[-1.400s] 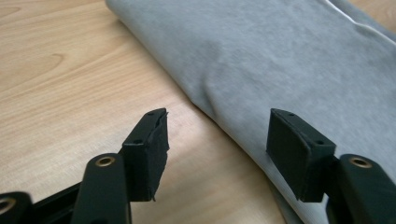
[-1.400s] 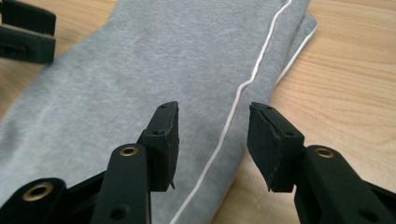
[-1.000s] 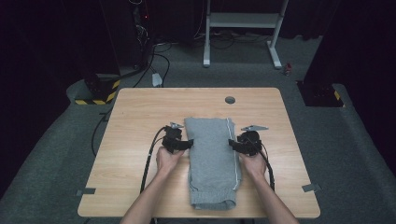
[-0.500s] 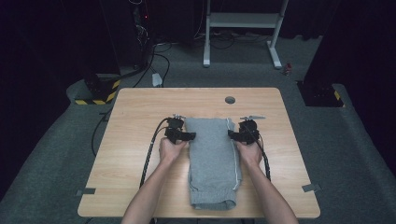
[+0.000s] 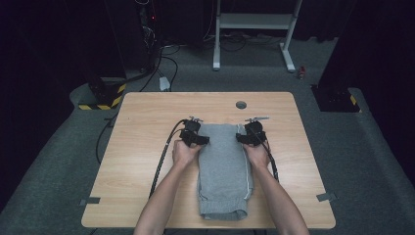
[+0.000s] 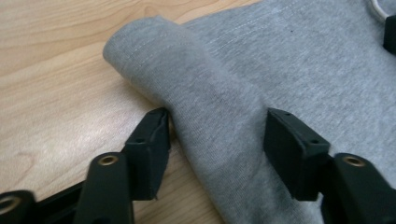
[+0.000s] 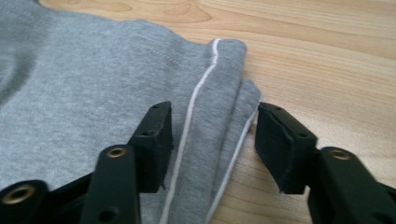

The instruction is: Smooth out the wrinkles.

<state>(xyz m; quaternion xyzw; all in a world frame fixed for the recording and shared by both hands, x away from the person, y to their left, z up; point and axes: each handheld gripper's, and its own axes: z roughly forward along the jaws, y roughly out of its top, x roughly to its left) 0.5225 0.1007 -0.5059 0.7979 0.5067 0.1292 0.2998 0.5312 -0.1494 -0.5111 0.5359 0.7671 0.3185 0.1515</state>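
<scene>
We are looking down on a light wooden rectangular table [image 5: 147, 127] with a round grey cable port [image 5: 241, 105] near its far edge, standing on dark grey carpet [image 5: 372, 161]. Two grey tape strips [image 5: 326, 197] are sticking to the floor by its near corners. Behind it, a white metal frame stand [image 5: 254, 22] is resting on the floor, black cables [image 5: 166, 63] are trailing across the carpet, and a yellow-and-black striped block [image 5: 103, 100] is sitting at the left. The room beyond is lying in darkness, lit only over the table
</scene>
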